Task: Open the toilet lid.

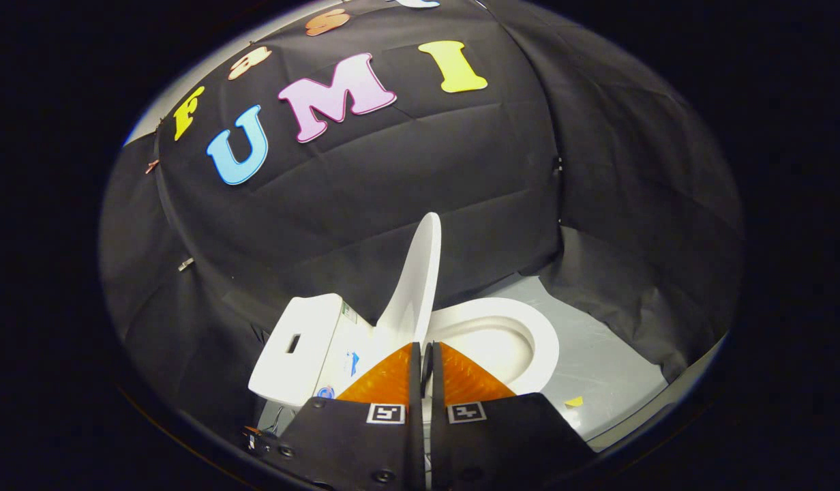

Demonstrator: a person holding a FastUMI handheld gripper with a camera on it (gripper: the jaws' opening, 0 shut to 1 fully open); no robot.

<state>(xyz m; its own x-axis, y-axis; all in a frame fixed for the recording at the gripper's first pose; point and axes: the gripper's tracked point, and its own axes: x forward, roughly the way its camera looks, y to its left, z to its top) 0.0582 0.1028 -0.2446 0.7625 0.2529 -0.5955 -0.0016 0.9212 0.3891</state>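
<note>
From my remote seat, I saw the white tank (301, 344) ahead of the claw and off to its left, a boxy, smooth-glazed block with a dark rectangular slot in its top. Small blue marks showed on the toilet body beside it, too small for me to make out. Straight ahead of the claw (427, 358) stood the toilet lid (416, 279), raised upright and seen nearly edge-on, a thin, glossy white oval of plastic whose lower edge ran down between the fingertips. The claw was clenched with only a narrow slit between its fingers; whether both pressed on the lid I could not tell. To the right lay the open seat (539, 348) and bowl, rounded and shiny. Beyond sat grey floor (597, 354), a small yellow scrap (574, 402) and wrinkled black cloth (638, 204).
</note>
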